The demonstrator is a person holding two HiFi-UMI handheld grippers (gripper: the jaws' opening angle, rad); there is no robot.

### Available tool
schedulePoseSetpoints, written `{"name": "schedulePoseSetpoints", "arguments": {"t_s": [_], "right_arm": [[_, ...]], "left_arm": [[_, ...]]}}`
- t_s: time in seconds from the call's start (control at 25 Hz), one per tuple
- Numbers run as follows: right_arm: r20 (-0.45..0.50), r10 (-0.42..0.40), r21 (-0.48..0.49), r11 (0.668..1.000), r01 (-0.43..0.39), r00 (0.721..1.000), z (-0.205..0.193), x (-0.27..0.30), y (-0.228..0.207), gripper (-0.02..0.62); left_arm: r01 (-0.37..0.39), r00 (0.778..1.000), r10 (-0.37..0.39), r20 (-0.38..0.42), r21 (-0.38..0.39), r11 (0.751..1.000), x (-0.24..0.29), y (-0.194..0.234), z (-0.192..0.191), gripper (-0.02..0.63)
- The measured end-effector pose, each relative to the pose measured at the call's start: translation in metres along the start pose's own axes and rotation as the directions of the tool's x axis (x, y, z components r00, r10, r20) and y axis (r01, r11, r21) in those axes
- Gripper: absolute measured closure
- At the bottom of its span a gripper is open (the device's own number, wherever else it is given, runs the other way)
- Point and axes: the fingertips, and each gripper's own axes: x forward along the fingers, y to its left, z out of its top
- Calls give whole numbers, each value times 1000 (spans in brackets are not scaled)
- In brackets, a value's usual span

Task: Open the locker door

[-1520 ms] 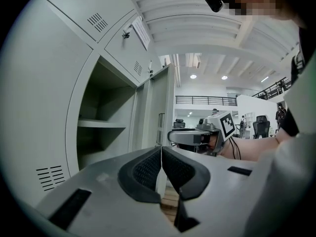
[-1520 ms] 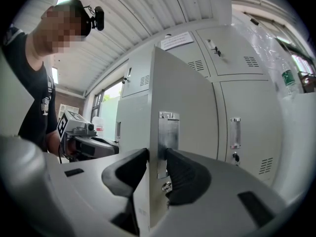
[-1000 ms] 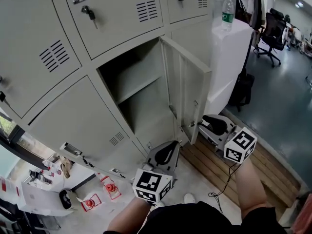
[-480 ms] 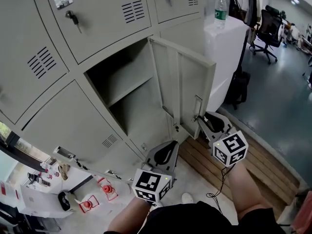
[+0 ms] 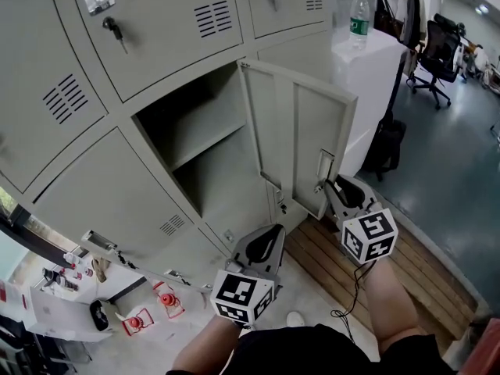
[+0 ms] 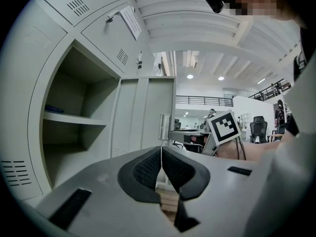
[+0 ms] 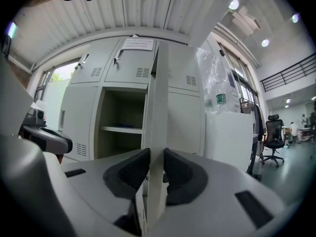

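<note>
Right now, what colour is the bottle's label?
Green, on the bottle; clearest in the head view.

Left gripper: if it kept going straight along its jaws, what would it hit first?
Most likely the open locker door, close to its free edge by the latch. The left gripper, jaws shut and empty, points right at it. Depth is hard to judge.

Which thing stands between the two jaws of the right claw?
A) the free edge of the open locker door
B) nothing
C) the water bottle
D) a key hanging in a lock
A: the right gripper view shows the right claw with one pad pressed on each side of the edge of the locker door, which stands open.
</note>
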Motion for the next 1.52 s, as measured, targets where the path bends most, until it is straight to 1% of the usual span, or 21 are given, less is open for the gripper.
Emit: {"name": "schedulePoseSetpoints", "arguments": {"t_s": [0.36,0.64,0.84,1.04,1.12,1.2,1.24,1.52], "right_arm": [[13,52,3,999,-52,999,0,1,-7,454],[33,81,2,997,-81,996,1,0,-7,451],[54,69,25,997,-70,996,2,-6,-4,450],[106,10,53,998,-16,994,12,-25,3,451],[117,5,57,998,-11,993,16,-31,13,473],[111,21,52,998,-26,994,17,-35,30,501],[103,34,49,998,-39,994,16,-36,41,541],[56,154,25,987,-156,986,8,-51,134,541]], "left_arm": [[-71,997,71,1,-7,997,3,-3,-4,586],[-144,990,144,-11,-7,990,-7,-6,-9,586],[-185,983,185,-19,-3,983,-24,-2,-12,586],[-208,978,208,-14,-9,978,-49,6,-11,586],[-211,977,211,-13,-10,977,-60,9,-12,586],[-213,977,213,-12,-13,977,-73,11,-13,586],[-214,977,214,-12,-15,977,-80,12,-13,586],[-213,977,213,-6,-21,977,-131,15,-16,586]]}}
